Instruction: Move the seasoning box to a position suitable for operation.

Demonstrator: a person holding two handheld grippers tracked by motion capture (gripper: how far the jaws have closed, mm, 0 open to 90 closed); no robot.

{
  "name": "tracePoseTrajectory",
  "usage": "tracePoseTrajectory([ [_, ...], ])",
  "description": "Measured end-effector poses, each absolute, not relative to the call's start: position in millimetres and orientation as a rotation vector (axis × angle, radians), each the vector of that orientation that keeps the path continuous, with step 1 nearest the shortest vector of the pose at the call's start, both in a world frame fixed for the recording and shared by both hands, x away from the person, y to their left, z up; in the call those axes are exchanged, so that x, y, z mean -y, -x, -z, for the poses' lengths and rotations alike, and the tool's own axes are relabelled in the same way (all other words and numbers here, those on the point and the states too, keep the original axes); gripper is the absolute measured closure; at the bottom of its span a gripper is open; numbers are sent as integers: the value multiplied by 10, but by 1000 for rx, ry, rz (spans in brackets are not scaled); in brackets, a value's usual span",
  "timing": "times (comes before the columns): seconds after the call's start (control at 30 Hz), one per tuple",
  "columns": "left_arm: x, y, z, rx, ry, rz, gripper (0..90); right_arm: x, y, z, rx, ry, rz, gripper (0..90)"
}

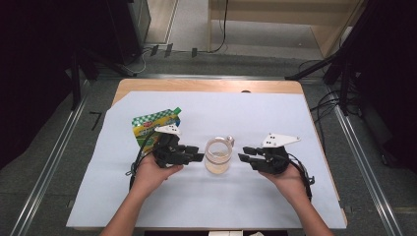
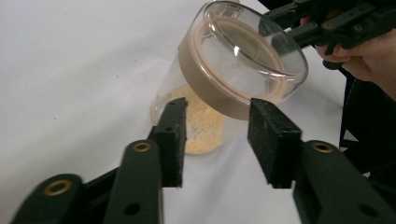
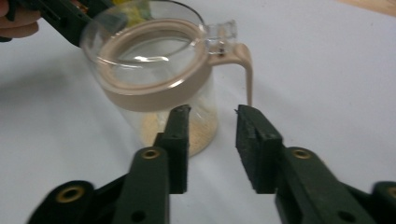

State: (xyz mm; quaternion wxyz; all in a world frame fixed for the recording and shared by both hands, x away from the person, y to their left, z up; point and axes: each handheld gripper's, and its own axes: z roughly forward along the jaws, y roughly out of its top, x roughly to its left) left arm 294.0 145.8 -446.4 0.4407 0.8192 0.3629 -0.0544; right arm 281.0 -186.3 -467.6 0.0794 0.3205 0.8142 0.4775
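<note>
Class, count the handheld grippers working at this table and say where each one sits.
2. The left gripper sits just left of the lidded clear jar; the right gripper sits just right of it. Both point their jaws at the jar without touching it.

A clear glass jar [image 1: 218, 155] with a beige lid band stands at the middle of the white sheet [image 1: 196, 201], pale yellow grains in its bottom. Left of it lies a pouch [image 1: 150, 125] with a green-and-white checked pattern and yellow print. The table edge [image 1: 206, 86] far off is light wood.
</note>
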Motion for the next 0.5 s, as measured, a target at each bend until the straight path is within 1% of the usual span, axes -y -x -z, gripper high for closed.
tracePoseTrajectory([
  [0.03, -1452, -2937, 4466, -905, -2037, 133, 667, 1877, -2834, 4687, -2432, -981, -1424, 805],
  [0.07, -1439, -2926, 4468, -912, -2036, 126, 749, 1894, -2901, 4705, -2418, -1015, -1419, 884],
  [0.1, -1429, -2916, 4470, -907, -2035, 132, 773, 1894, -2917, 4707, -2409, -1021, -1416, 900],
  [0.17, -1411, -2905, 4472, -902, -2038, 127, 822, 1896, -2951, 4710, -2388, -1036, -1425, 900],
  [0.2, -1393, -2894, 4476, -894, -2047, 122, 822, 1897, -2983, 4713, -2381, -1037, -1430, 900],
  [0.33, -1341, -2853, 4495, -889, -2063, 115, 876, 1890, -3115, 4748, -2347, -1070, -1455, 900],
  [0.5, -1323, -2779, 4488, -892, -2045, 93, 882, 1812, -3249, 4783, -2353, -1082, -1442, 900],
])
